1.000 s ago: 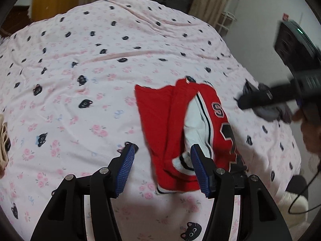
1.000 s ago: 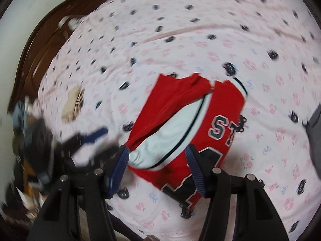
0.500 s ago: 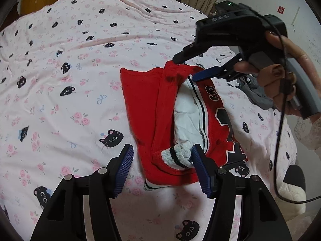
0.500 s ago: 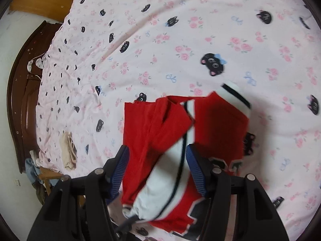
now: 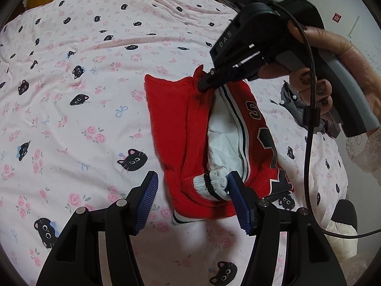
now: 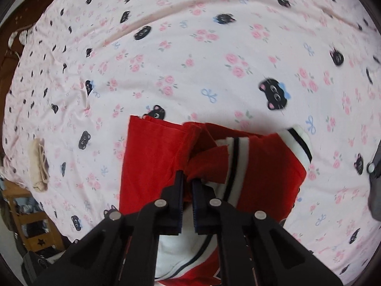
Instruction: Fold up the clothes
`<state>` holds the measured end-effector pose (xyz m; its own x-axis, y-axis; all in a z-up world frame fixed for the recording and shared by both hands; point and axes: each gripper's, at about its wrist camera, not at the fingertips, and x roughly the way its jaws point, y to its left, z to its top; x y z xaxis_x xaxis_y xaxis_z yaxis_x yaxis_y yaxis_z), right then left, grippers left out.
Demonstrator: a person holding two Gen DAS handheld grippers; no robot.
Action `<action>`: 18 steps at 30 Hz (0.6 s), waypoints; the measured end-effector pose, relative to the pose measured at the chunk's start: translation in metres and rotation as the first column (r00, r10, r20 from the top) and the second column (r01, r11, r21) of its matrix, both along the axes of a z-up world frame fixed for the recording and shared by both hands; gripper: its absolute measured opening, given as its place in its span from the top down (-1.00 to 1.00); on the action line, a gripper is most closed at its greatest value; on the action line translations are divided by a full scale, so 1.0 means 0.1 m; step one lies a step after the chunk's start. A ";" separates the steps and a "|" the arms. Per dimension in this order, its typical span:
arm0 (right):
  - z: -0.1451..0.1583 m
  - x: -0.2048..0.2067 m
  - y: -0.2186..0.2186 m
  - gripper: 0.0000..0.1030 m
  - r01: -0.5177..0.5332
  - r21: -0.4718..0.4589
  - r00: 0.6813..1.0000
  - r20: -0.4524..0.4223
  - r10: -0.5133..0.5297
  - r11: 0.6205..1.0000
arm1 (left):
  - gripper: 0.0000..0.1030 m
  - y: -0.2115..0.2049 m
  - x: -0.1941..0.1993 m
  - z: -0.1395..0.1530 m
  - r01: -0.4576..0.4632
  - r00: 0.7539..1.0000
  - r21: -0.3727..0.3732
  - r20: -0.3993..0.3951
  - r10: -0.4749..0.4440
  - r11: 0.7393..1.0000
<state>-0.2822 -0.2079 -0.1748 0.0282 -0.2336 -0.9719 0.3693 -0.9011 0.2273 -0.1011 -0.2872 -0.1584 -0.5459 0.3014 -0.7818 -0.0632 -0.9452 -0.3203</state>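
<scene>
A red and white jersey (image 5: 176, 128) lies partly folded on the pink cat-print bedsheet (image 5: 83, 109). My left gripper (image 5: 193, 197) hovers open over its near end. The striped white cuff (image 5: 210, 184) lies between the fingers, close against the right pad. At the garment's far edge, my right gripper (image 5: 204, 85) points steeply down. In the right wrist view, the jaws of this gripper (image 6: 188, 181) are closing tight, with the pads pressed on a raised fold of red fabric (image 6: 209, 164). A second striped cuff (image 6: 301, 140) sticks out at the jersey's far right.
A person's hand (image 5: 333, 54) holds the right gripper's handle, with a black cable hanging from it. A grey garment (image 5: 309, 119) lies to the right of the jersey. A folded beige cloth (image 6: 39, 164) rests near the bed's left edge, beside a dark wooden headboard (image 6: 9, 54).
My right gripper came down onto the jersey's far edge and shut on a fold of red fabric. My left gripper stayed open over the near cuff, barely shifting.
</scene>
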 end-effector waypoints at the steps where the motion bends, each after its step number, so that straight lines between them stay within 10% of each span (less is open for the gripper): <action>1: 0.03 0.01 -0.04 0.87 -0.009 0.006 1.000 -0.006 0.010 1.000 | -0.08 0.00 0.00 0.00 -0.001 1.000 0.000 0.001 0.001 1.000; 18: -0.16 0.03 -0.91 0.76 -0.168 0.190 0.985 -0.006 0.172 0.967 | -0.20 -0.11 0.04 -0.08 -0.004 0.999 0.030 0.034 0.003 1.000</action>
